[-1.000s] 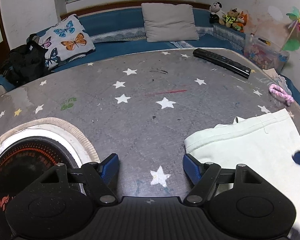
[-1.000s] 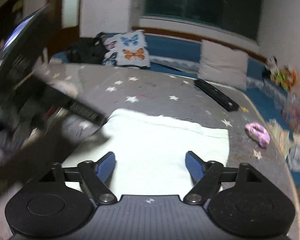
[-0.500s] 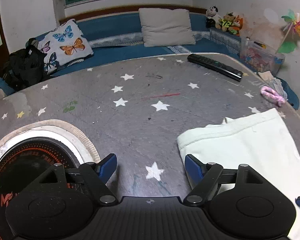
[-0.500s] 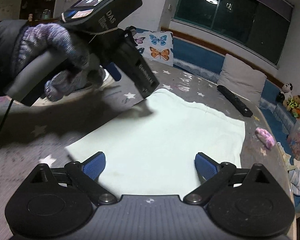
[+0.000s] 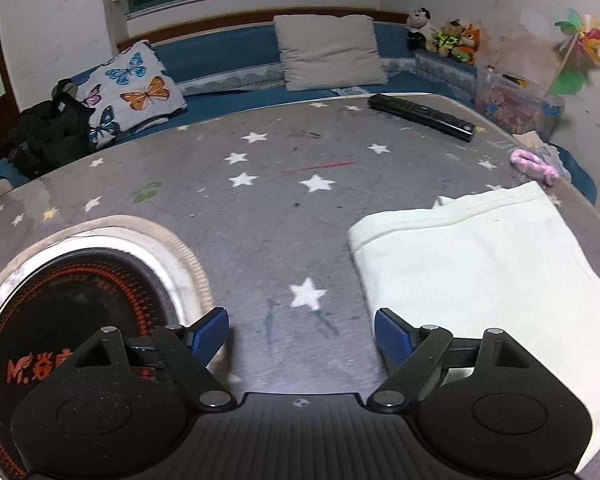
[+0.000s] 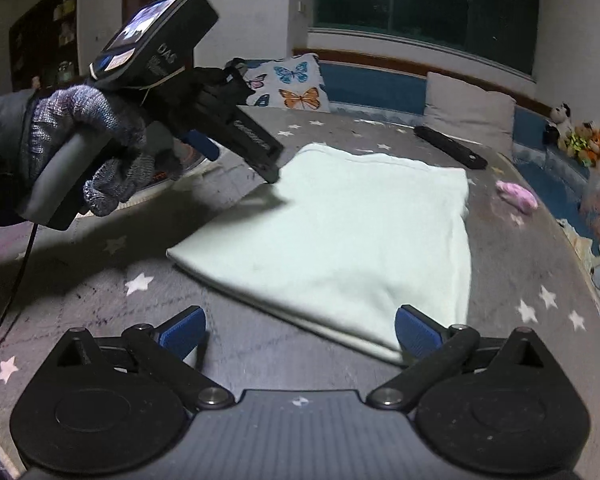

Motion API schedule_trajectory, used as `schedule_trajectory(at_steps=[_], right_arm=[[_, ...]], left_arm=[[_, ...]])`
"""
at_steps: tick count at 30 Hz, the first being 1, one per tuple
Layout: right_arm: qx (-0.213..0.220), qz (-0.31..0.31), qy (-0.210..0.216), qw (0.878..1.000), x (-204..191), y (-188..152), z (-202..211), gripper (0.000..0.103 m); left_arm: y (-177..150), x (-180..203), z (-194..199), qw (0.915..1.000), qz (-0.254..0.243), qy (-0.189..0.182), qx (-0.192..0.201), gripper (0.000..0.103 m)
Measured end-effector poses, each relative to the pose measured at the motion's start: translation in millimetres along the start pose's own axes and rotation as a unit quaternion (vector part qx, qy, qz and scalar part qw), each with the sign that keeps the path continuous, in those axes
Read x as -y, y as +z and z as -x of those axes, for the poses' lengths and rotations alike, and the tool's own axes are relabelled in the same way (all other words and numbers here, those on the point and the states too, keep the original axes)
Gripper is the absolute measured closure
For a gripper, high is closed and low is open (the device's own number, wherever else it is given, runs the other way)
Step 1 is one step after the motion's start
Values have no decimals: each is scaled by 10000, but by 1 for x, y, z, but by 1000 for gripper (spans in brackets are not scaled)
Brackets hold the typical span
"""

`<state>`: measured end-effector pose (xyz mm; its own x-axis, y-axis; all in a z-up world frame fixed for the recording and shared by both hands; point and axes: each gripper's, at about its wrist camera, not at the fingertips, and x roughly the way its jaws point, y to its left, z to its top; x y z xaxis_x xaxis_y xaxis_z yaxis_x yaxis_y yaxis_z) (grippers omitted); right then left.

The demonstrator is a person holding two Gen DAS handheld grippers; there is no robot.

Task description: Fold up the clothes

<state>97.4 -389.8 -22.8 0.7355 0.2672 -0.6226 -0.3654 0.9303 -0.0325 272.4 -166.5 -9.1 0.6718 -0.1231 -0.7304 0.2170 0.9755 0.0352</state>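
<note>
A pale green folded garment [image 5: 472, 264] lies flat on the grey star-patterned table [image 5: 260, 200], right of centre in the left wrist view. It also shows in the right wrist view [image 6: 340, 240], ahead of the fingers. My left gripper [image 5: 302, 334] is open and empty, just left of the garment's near edge. My right gripper [image 6: 300, 332] is open and empty, over the garment's near corner. The left gripper body, held in a gloved hand [image 6: 88, 148], shows at the garment's left edge in the right wrist view.
A round black-and-orange cooktop [image 5: 72, 320] sits in the table at the left. A black remote [image 5: 420, 117] lies at the far side. A pink hair tie [image 5: 534, 162] lies near the right edge. A blue sofa with cushions [image 5: 324, 52] stands behind.
The right gripper has pulled back and tilted, so more bare table shows before the garment. The left gripper has shifted slightly; the garment lies still.
</note>
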Motion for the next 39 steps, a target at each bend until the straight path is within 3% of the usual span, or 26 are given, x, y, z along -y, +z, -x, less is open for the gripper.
schedule_trajectory(at_steps=[5, 11, 23, 32, 39], right_arm=[[189, -204, -55, 9996, 10, 3, 10, 1], [394, -537, -65, 9978, 20, 8, 9, 0], [180, -973, -107, 9950, 35, -2, 2, 0], [713, -1260, -45, 9895, 51, 26, 2, 0], [667, -1938, 243, 9785, 77, 40, -17, 1]], left_arm=[[-6, -16, 5, 9998, 172, 84, 0, 20], [-7, -11, 14, 9996, 108, -208, 170, 20], [-9, 0, 5, 9997, 55, -245, 48, 20], [-21, 13, 29, 9986, -178, -444, 234, 20], [-38, 26, 43, 9968, -375, -653, 268, 19]])
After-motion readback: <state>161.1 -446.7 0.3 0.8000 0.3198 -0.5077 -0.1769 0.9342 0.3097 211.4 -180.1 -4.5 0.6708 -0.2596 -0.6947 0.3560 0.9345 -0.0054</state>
